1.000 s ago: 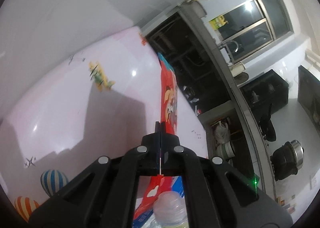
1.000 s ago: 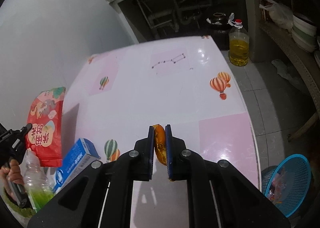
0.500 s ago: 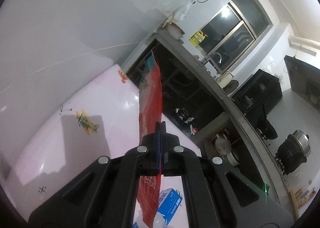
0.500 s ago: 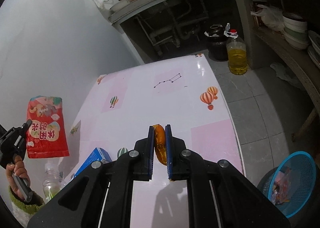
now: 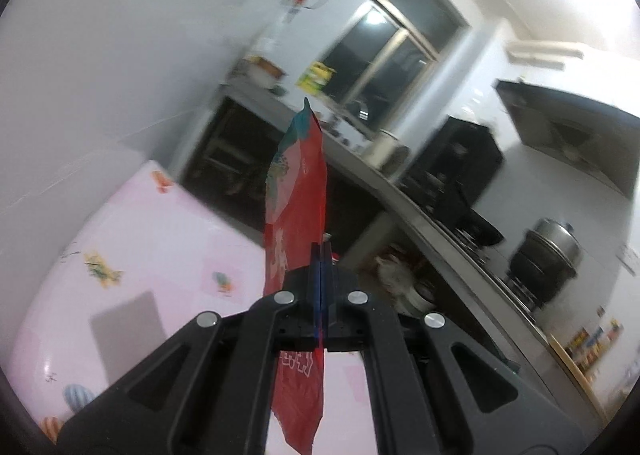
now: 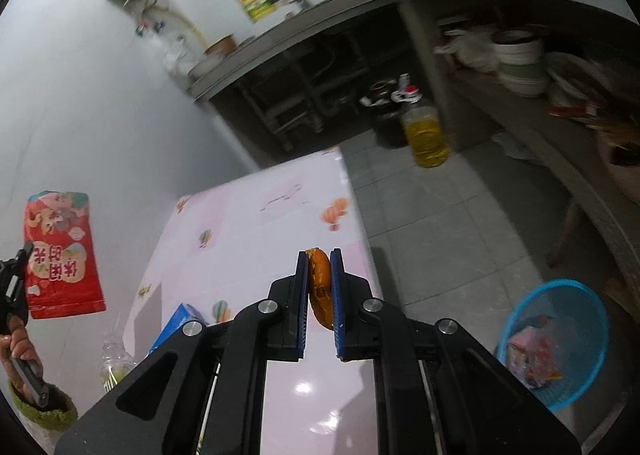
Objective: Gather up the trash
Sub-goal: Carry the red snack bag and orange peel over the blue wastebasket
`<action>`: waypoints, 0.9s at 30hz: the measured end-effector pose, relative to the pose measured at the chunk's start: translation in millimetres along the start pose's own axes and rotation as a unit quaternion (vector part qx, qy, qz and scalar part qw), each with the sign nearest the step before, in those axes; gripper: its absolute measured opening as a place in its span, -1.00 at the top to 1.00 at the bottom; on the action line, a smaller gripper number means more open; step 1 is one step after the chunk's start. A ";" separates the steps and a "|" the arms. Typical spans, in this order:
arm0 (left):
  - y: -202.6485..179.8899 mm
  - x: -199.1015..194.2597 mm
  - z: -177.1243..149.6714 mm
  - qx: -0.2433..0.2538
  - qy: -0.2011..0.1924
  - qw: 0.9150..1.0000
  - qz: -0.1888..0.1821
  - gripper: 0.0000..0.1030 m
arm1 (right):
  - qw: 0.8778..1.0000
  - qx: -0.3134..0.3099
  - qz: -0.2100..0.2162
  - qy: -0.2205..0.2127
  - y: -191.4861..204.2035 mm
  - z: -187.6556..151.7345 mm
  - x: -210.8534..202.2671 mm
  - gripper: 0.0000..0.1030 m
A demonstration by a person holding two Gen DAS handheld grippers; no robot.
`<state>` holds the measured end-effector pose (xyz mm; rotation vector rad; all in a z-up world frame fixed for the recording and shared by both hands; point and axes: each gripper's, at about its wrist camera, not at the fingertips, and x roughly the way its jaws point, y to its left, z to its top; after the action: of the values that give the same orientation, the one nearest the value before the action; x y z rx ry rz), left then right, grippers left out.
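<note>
A thin, glossy red snack bag (image 5: 298,215) with printed cartoon artwork and a teal top corner is held edge-on in the left gripper (image 5: 321,255), whose blue-padded jaws are pressed fully together on the foil; in the right wrist view the same bag (image 6: 60,255) is seen flat, rectangular and slightly creased, suspended in the air beside the white wall and clear of the table (image 6: 256,239). A rounded orange peel (image 6: 320,287), matt with brown blemishes, is clamped in the right gripper (image 6: 319,283), whose jaws stand only narrowly apart with the pads against both of its sides. The table is covered by a smooth, reflective pink-and-white cloth printed with hot-air balloons. On its near left end a blue carton (image 6: 176,325) lies and a clear plastic bottle (image 6: 114,367) with greenish liquid stands beside it. A round blue mesh basket (image 6: 556,339) holding wrappers is set on the grey tiled floor at lower right, well apart from the peel. A plastic jug of yellow oil (image 6: 426,135) stands on the floor near the concrete counter. Compared with one second ago, the snack bag has been lifted off the table and carried higher, and the peel has been shifted toward the table's right edge, with more floor brought into view; both grips are unchanged.
</note>
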<state>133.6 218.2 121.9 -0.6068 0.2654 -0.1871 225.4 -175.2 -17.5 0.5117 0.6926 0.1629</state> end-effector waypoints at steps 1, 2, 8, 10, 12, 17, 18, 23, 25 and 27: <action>-9.4 2.3 -2.7 0.006 0.006 1.000 -0.011 1.00 | 1.000 0.006 -0.006 -0.004 -6.2 -1.7 -6.5 0.79; -23.5 7.2 -7.8 0.012 0.019 0.999 -0.028 1.00 | 1.000 0.016 -0.014 -0.009 -15.1 -3.7 -14.5 0.79; -91.8 52.8 -50.0 0.037 0.111 0.988 -0.101 1.00 | 0.993 0.089 -0.073 -0.039 -82.1 -30.4 -70.8 0.79; -121.4 79.3 -73.5 0.043 0.164 0.978 -0.122 1.00 | 0.987 0.115 -0.098 -0.046 -107.0 -44.2 -88.6 0.79; -144.8 102.6 -96.2 0.052 0.206 0.968 -0.136 1.00 | 0.982 0.140 -0.119 -0.050 -129.4 -58.9 -102.3 0.79; -210.8 175.5 -174.1 0.075 0.330 0.928 -0.154 1.00 | 0.967 0.197 -0.149 -0.052 -181.0 -95.2 -126.4 0.79; -223.1 190.9 -194.3 0.079 0.353 0.920 -0.151 1.00 | 0.965 0.208 -0.154 -0.052 -190.7 -101.6 -128.7 0.79; -255.8 257.3 -291.2 0.071 0.461 0.875 -0.128 1.00 | 0.955 0.236 -0.174 -0.046 -225.4 -123.5 -131.3 0.79; -258.0 280.6 -324.8 0.052 0.498 0.858 -0.116 1.00 | 0.952 0.248 -0.177 -0.042 -239.3 -131.8 -129.8 0.79; -266.2 305.4 -364.1 0.052 0.524 0.844 -0.106 1.00 | 0.949 0.259 -0.178 -0.038 -250.5 -139.2 -125.9 0.79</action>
<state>289.2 -268.0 -68.1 -0.3688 1.2465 -0.7481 33.6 -375.7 -162.4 0.8789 0.7404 -0.3878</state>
